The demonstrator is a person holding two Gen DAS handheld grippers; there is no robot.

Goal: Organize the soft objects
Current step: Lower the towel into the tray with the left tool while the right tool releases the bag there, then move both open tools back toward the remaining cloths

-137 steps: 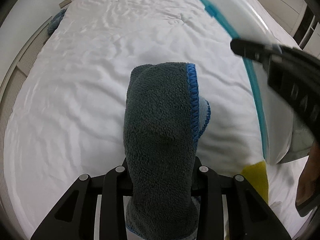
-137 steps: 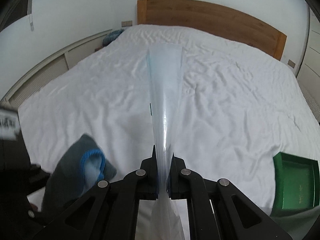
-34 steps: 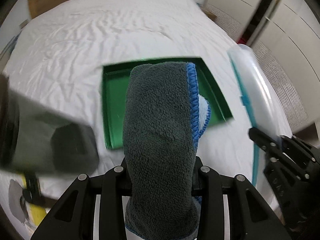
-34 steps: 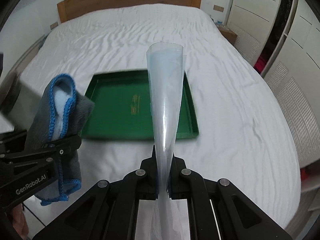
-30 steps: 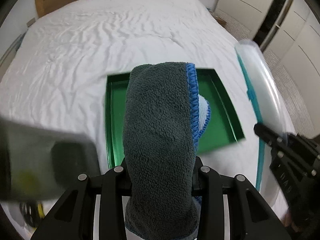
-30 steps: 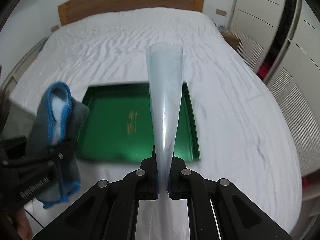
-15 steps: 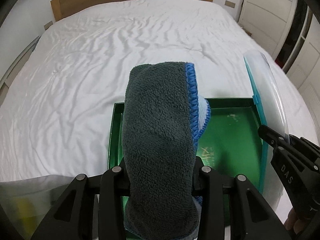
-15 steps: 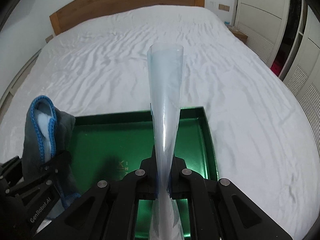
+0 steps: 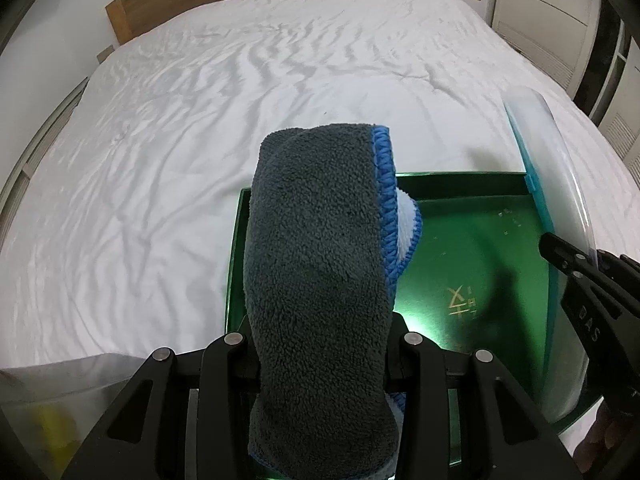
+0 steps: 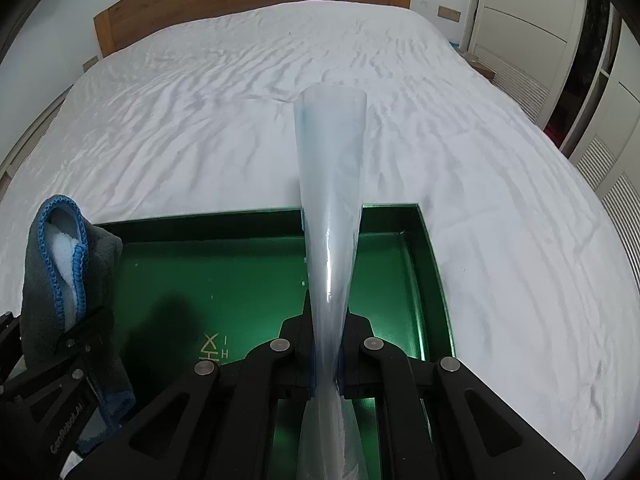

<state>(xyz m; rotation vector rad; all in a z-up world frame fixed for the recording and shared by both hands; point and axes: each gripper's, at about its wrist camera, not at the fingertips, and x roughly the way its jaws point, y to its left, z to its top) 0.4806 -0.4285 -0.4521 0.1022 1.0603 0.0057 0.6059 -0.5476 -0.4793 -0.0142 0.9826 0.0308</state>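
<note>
The left tongs (image 9: 320,344) are clenched on a folded grey towel (image 9: 320,264) with blue stitched edging and a pale blue inner face; the towel stands up between the two arms and fills the middle of the left wrist view. The right tongs (image 10: 326,344) grip a clear plastic bag (image 10: 330,208) with a teal strip along one side, and the bag rises from them as a narrow tapering sheet. Both tongs hang over a green tray (image 10: 248,280), which lies on the white, rumpled sheet of the bed (image 10: 200,120). The tray's floor carries a small gold mark (image 10: 214,350) near its front edge. In the right wrist view the towel (image 10: 60,276) and the left tongs (image 10: 68,364) show at the lower left, above the tray's left part; in the left wrist view the bag (image 9: 556,216) and the right tongs (image 9: 576,264) show at the right, above the tray's (image 9: 480,248) right side. A wooden headboard (image 10: 240,4) stands at the bed's far end, and white louvred wardrobe doors (image 10: 528,24) stand to the right
</note>
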